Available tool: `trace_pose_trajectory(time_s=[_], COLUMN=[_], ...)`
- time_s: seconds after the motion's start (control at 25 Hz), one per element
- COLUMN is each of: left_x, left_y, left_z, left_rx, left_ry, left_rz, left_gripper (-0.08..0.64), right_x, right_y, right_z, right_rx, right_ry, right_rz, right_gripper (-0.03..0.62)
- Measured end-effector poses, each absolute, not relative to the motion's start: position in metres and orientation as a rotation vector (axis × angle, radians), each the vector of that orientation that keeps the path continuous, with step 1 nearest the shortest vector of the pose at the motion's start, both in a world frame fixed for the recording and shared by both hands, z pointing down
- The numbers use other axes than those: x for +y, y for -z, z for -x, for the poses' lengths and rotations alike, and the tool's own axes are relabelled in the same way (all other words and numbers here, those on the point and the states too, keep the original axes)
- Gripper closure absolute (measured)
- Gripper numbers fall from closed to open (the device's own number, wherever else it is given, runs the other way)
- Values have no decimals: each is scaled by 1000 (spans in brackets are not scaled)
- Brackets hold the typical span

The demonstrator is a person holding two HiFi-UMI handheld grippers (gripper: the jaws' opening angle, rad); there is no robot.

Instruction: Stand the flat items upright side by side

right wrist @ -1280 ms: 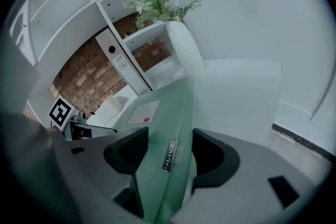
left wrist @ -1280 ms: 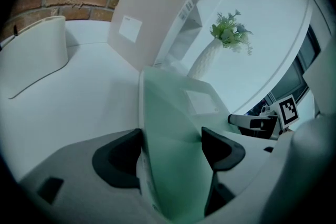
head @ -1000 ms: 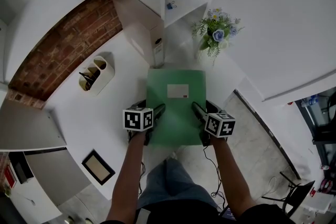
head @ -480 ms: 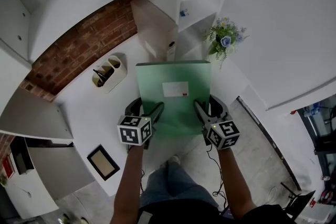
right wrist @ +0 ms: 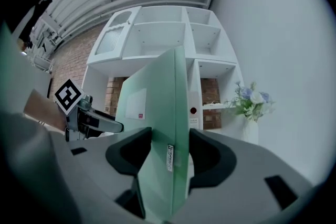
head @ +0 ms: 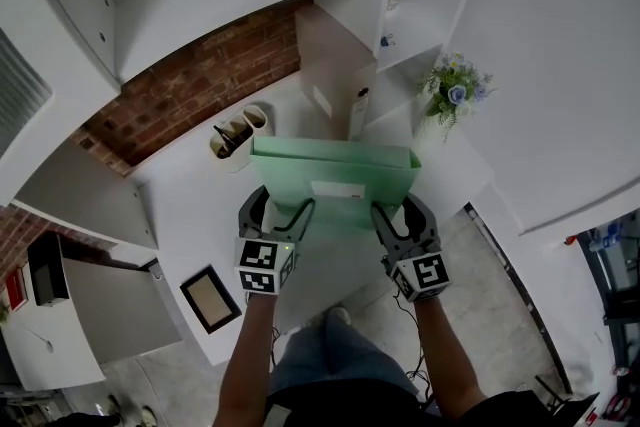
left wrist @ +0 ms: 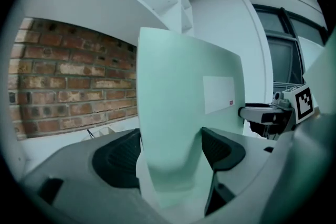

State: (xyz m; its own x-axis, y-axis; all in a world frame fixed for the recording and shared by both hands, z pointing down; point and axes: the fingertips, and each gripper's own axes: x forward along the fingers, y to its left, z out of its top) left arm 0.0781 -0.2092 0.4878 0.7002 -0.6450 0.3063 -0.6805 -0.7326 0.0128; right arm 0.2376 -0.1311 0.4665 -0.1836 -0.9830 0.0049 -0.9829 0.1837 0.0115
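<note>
A green flat file box [head: 335,177] with a white label is held up off the white desk [head: 190,215], tipped nearly upright with its top edge toward the shelves. My left gripper [head: 280,208] is shut on its lower left edge and my right gripper [head: 400,210] on its lower right edge. In the left gripper view the box [left wrist: 178,86] fills the gap between the pads of the left gripper [left wrist: 170,150]. The right gripper view shows the box's spine [right wrist: 176,113] pinched by the right gripper [right wrist: 170,152]. A white binder [head: 358,111] stands upright behind it on the desk.
A tall pale box [head: 335,65] stands next to the white binder under the white shelf unit [head: 420,10]. A flower vase [head: 455,93] is at the right back, a white pen holder [head: 238,137] at the left back, and a dark picture frame [head: 210,298] near the front edge.
The green box lay flat on the desk; both grippers have lifted it and tipped it up toward vertical, keeping their hold. The head view has swung up toward the shelves.
</note>
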Motion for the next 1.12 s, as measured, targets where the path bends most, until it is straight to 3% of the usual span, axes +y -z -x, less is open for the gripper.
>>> trace_pose_trajectory(time_s=[0.72,1.12], left_x=[-177,-165], left_y=[-505,-505], left_z=[-48,-33], left_rx=[-1126,-1123], left_ry=[-395,-365], left_rz=[-2873,-2798], left_gripper=[219,219], right_x=[-106,-108], right_y=[-494,-479], right_z=[-208,-219], right_rx=[-2426,-2538], right_ry=[-65,-140], right_rz=[-1907,-1622], right_gripper=[357,237])
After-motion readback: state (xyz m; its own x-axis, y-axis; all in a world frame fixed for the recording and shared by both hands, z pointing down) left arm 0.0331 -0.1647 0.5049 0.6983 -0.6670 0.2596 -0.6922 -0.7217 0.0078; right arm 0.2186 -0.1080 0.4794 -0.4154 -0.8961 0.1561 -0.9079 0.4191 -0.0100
